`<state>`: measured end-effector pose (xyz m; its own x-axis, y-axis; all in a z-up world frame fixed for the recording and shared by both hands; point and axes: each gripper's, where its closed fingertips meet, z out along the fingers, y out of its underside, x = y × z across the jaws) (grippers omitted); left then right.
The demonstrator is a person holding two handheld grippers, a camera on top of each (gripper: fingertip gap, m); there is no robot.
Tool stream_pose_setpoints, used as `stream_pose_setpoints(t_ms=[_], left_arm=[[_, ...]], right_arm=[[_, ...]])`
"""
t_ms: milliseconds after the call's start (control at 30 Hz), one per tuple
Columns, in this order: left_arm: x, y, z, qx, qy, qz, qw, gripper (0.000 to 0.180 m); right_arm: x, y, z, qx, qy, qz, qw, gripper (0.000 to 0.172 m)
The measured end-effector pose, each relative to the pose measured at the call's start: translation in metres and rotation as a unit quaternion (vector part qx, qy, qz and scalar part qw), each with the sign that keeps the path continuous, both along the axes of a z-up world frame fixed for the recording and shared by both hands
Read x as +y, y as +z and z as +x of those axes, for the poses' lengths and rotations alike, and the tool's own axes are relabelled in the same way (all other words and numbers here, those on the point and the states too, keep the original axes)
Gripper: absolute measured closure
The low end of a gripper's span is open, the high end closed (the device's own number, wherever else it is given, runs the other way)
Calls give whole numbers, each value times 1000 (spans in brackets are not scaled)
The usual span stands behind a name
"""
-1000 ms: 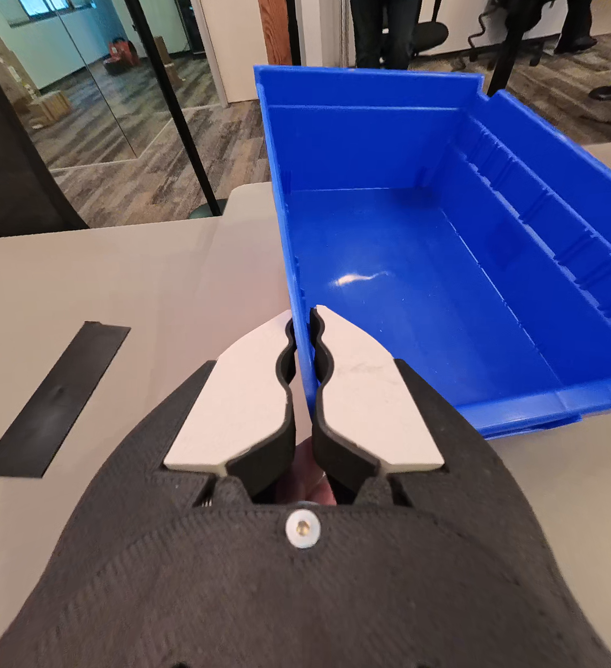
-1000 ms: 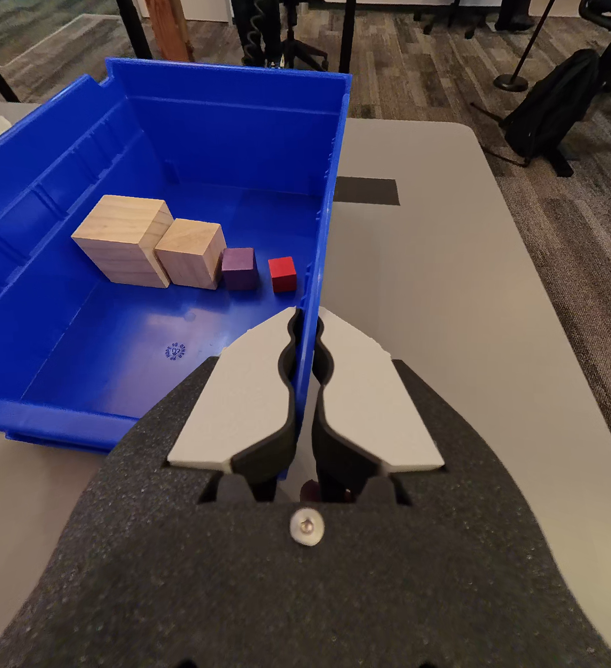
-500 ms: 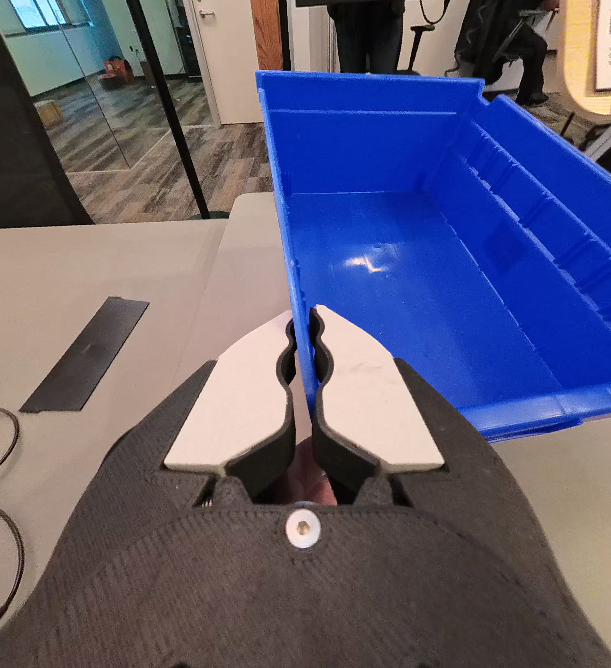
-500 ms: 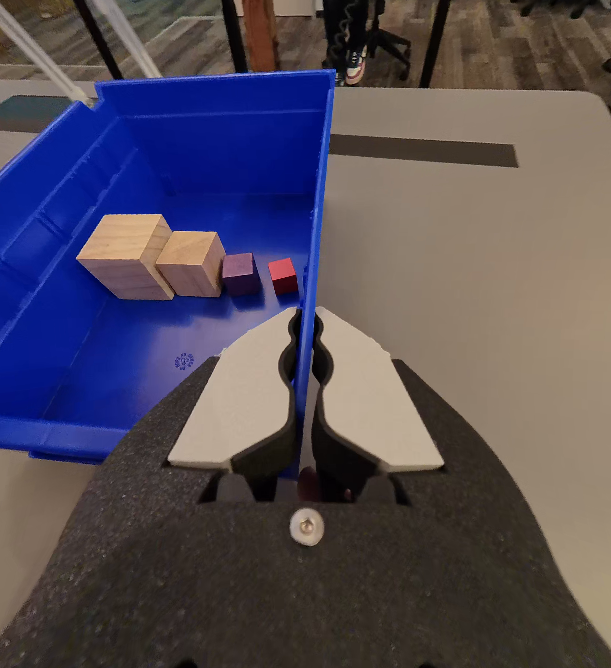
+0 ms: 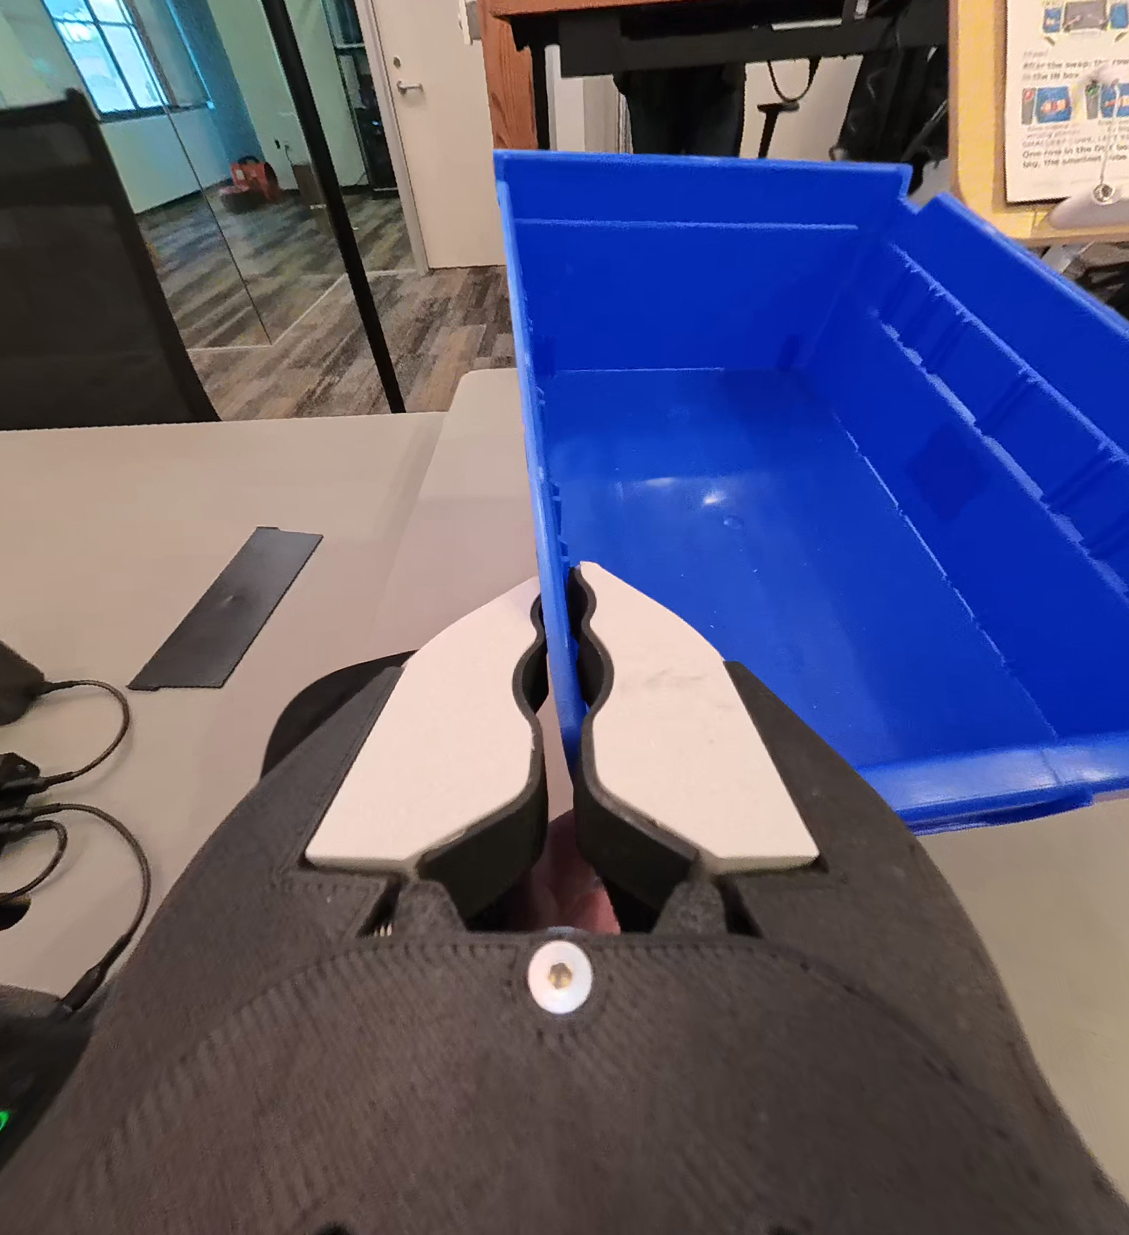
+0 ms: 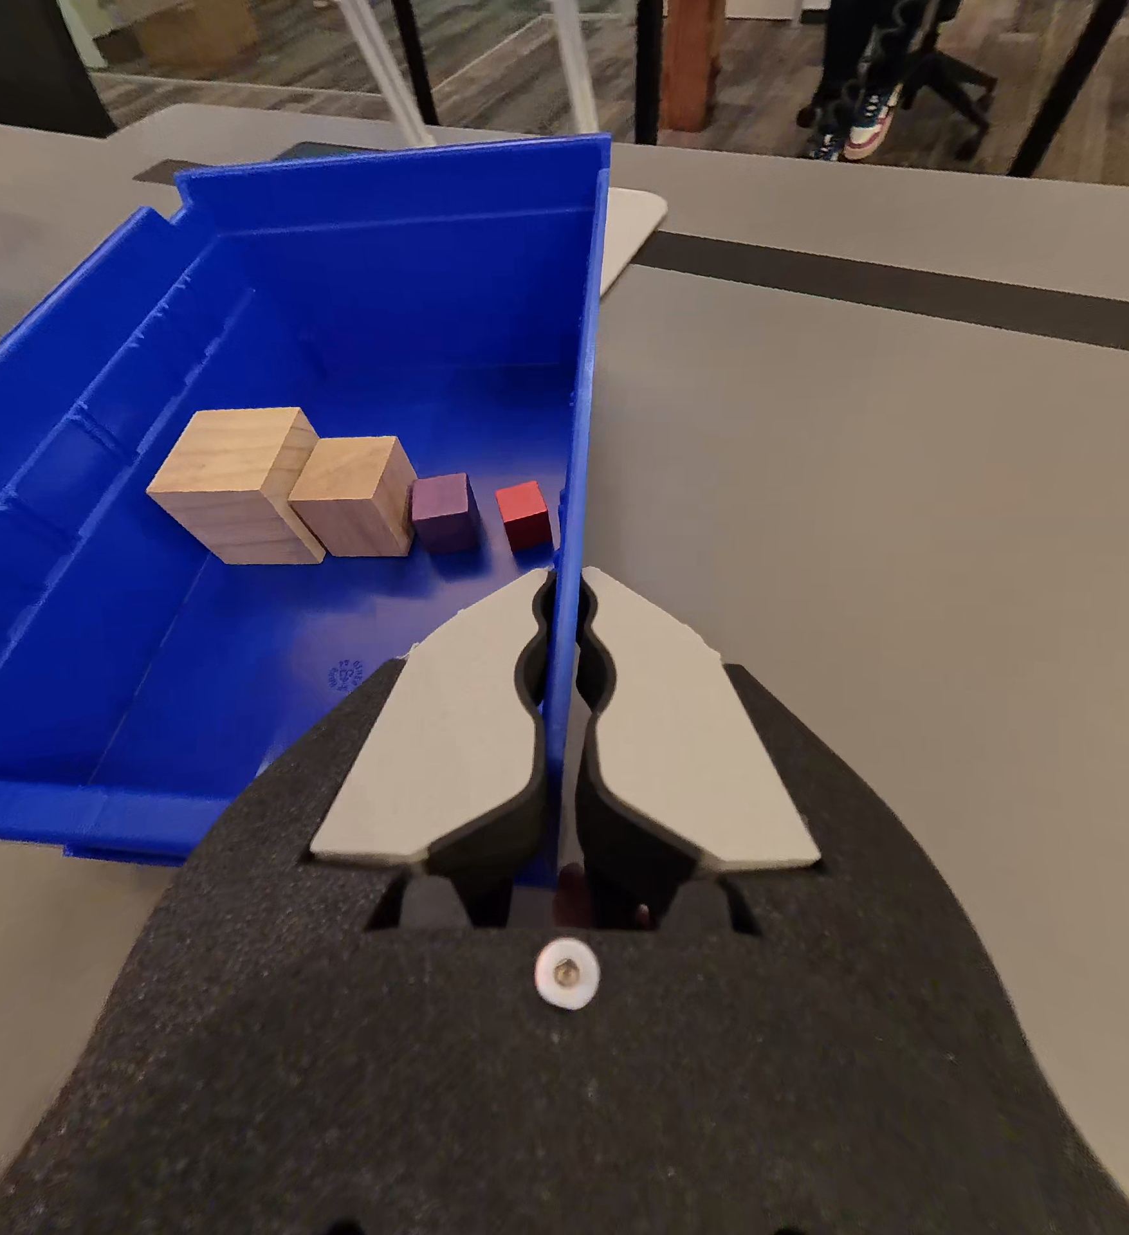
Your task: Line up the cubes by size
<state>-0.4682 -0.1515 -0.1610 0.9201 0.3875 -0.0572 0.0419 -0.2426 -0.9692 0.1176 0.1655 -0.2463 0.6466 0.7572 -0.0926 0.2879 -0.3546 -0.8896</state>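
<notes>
We have the blue bin gripped on both long walls, and it seems to ride tilted above the grey tabletop: the left tongs are pinched narrow on the left wall, the right tongs pinched narrow on the right wall, pads pressing the plastic on each side. Inside, in the right wrist view, the row runs across the bin's width, at right angles to its long axis: the big wooden cube farthest from the right wall, the smaller wooden cube touching it, then the purple cube just beside, then the little red cube standing a bit apart and nearest the wall we hold. So the line lies ahead and left of the right tongs, the closer pair by far; the left wrist view shows only bare bin floor. We judge the ordering done, with only setting the bin down flat left.
</notes>
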Motion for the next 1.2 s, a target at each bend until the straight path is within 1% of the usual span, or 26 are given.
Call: stream_pose_setpoints(t_ms=[200, 567, 867, 1200], left_arm=[[-20, 15, 0, 10, 13, 19, 1000, 179], [-58, 25, -5, 23, 36, 32, 999, 178], [-75, 34, -5, 32, 42, 43, 998, 178], [-89, 49, -1, 34, 44, 64, 996, 178]], right_arm=[[-11, 0, -54, 2, 44, 0, 999, 169], [-20, -1, -164, 4, 94, -3, 996, 169], [-17, -1, -248, 14, 108, -9, 994, 169], [-4, -1, -332, 7, 101, 15, 995, 169]])
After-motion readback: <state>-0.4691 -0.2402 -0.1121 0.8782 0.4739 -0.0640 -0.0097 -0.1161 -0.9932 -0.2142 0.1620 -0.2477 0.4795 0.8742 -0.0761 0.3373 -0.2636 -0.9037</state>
